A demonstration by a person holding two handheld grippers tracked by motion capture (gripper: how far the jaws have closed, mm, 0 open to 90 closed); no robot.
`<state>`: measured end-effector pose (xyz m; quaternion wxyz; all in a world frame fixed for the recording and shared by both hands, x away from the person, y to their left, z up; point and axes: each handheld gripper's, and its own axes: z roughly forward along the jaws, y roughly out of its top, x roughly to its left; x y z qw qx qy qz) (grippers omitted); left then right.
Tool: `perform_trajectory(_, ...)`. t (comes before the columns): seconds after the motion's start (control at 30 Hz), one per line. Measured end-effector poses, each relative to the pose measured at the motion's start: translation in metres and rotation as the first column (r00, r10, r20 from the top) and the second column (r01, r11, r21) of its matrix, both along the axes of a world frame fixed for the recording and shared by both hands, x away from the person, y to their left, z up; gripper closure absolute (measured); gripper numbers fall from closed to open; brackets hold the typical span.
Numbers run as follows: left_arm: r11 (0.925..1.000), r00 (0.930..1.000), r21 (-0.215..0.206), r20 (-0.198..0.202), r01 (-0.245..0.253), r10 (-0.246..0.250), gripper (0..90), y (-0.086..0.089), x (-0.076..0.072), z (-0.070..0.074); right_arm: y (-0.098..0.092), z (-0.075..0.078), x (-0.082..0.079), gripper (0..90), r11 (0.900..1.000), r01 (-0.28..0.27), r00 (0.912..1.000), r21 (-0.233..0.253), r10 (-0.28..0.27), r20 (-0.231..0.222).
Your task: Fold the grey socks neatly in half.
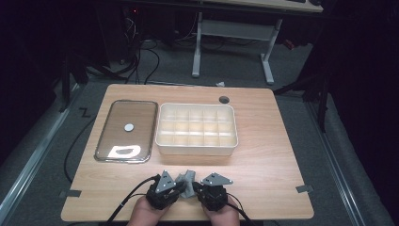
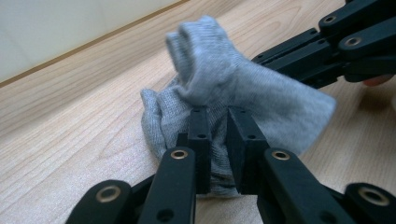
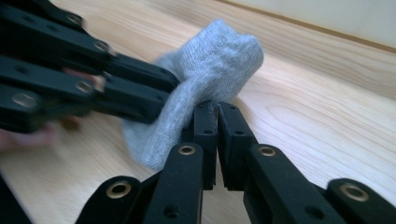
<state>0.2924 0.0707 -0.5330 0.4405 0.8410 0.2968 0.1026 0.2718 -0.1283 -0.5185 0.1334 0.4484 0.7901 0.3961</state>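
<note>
A grey sock point(image 1: 187, 181) is pinched from both sides by two hand-held grippers near the front edge of a wooden table point(image 1: 263, 155).

The one sock is bunched up, with its lower folds on the tabletop, between the left gripper point(image 1: 180, 187) and the right gripper point(image 1: 194, 188). In the left gripper view, that gripper's jaws are nearly together with a fold of sock clamped between them. In the right gripper view, the other pair is pressed almost tight on the sock's edge. Two hands enter from the bottom edge, side by side, each wrapped around a gripper, angled inward toward each other. Farther back stand two containers: one white divided box point(image 1: 196, 147) with fifteen compartments, all bare, and to its left one metal tray point(image 1: 103, 136) holding a small white disc point(image 1: 129, 126).
</note>
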Motion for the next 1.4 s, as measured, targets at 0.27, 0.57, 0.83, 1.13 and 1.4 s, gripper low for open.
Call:
perform_trajectory(0.27,1.0,0.9999,-0.003,-0.004,-0.009,0.009,79.2,0.001,0.0,0.0,0.014,0.008,0.002,90.0,0.999,-0.023,0.9995,-0.023,0.024,0.021)
perform_trajectory(0.57,0.9895,0.9978,-0.145,0.065,-0.005,0.014,65.4,0.021,-0.002,0.017,0.004,0.004,0.005,87.8,0.999,0.026,0.9992,-0.033,-0.024,0.033)
perform_trajectory(0.83,0.9942,0.9948,0.034,0.009,-0.102,0.102,77.0,0.04,0.018,0.009,0.001,0.004,0.002,85.8,0.999,0.02,0.9991,-0.026,-0.019,0.039)
perform_trajectory(1.13,0.9963,0.9987,0.074,-0.025,-0.043,0.045,79.4,0.027,0.012,0.004,0.007,0.009,0.001,85.9,1.0,-0.005,0.9992,-0.015,0.005,0.04)
perform_trajectory(1.4,0.9972,0.9992,0.069,-0.023,-0.03,0.032,80.6,0.019,0.008,0.004,0.012,0.009,-0.002,86.0,1.0,-0.018,0.9992,-0.016,0.019,0.035)
